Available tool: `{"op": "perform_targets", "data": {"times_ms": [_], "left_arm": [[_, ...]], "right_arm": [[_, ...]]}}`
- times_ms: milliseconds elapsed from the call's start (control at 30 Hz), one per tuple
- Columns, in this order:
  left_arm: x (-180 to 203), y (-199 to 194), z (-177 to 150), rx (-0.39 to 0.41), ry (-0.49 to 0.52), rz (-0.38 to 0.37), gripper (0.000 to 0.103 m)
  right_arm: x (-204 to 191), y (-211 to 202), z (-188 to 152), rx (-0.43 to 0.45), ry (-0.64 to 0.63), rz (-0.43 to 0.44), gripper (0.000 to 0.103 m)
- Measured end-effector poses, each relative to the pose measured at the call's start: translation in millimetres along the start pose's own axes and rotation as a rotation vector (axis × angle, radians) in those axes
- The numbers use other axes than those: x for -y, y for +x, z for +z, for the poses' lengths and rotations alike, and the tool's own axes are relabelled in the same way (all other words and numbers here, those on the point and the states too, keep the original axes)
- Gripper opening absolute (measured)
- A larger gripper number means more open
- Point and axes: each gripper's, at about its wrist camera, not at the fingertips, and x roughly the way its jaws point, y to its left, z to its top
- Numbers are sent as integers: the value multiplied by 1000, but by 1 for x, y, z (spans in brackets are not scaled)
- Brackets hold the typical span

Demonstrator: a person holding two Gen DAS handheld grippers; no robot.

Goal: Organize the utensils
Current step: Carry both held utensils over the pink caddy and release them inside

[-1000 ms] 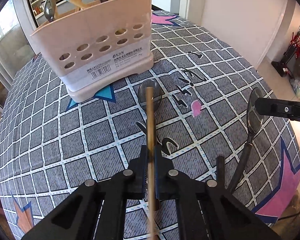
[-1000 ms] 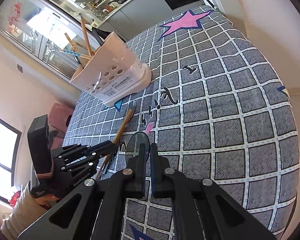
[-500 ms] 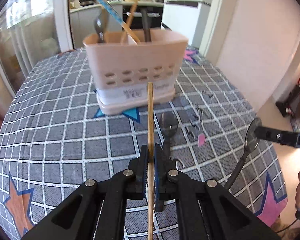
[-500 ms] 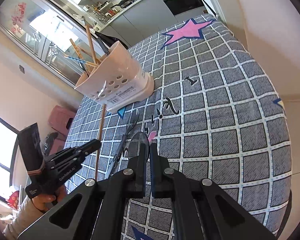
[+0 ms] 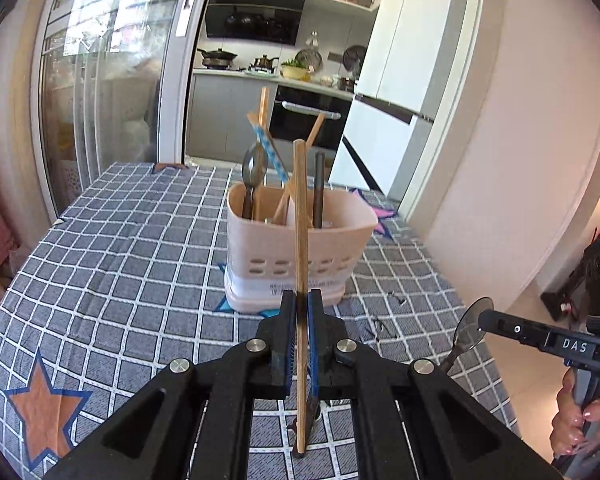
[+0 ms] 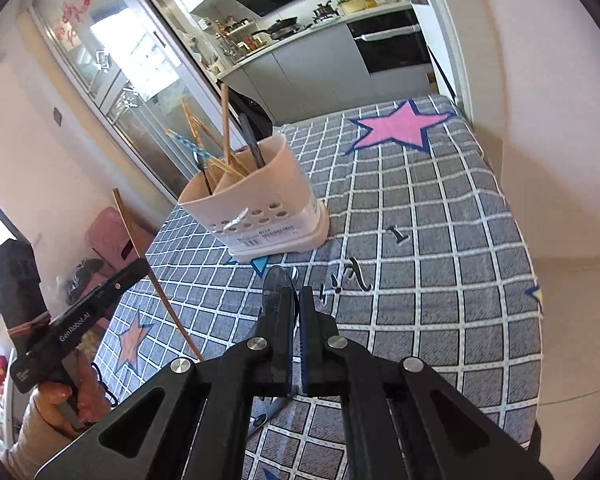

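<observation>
Between the pads of the left gripper [image 5: 299,316]: one long pale wooden chopstick [image 5: 300,240], clamped near its lower third, standing almost upright. Judged reason: an upright stick can be lowered end-first into a holder without fouling the rim.

Between the pads of the right gripper [image 6: 294,312]: one dark metal spoon [image 6: 276,280], bowl poking out past the closed fingertips, handle trailing back under the tool. It is likewise carried clear of the cloth, presumably awaiting its turn.

Ahead of both: one pale pink plastic utensil caddy with perforated front [image 5: 300,240], standing on the table. Contents: a metal spoon [image 5: 253,172], a blue-patterned stick [image 5: 270,152], wooden chopsticks [image 6: 224,132] and a dark handle [image 5: 319,188], all leaning handle-up, so sorting is partly done.

Beneath: grey checked tablecloth with star motifs [image 5: 120,264], covering the table.

Beyond: a kitchen counter [image 5: 272,76] behind sliding glass doors [image 5: 112,60]. A person's hand [image 5: 580,428] grips the right tool's handle.
</observation>
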Motion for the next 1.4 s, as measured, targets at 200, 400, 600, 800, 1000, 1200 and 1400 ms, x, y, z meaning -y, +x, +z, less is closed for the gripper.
{"op": "perform_targets", "data": {"times_ms": [200, 400, 600, 800, 1000, 1200, 1400], "left_arm": [[0, -18, 22, 70, -12, -13, 37], [0, -29, 53, 136, -11, -22, 37], [-2, -22, 92, 184, -15, -15, 37], [-6, -9, 126, 237, -7, 8, 37], [-20, 6, 154, 275, -42, 13, 37], [-30, 25, 162, 295, -66, 31, 37], [-35, 42, 158, 293, -78, 39, 37]], "right_arm": [[-18, -10, 20, 29, -55, 12, 3], [-38, -24, 51, 73, -118, 26, 3], [-57, -30, 88, 117, -177, 13, 3], [-72, -21, 129, 148, -217, 5, 3], [-81, -6, 161, 168, -243, 4, 3], [-86, 12, 180, 193, -272, -33, 3], [-91, 33, 182, 199, -322, -82, 3]]}}
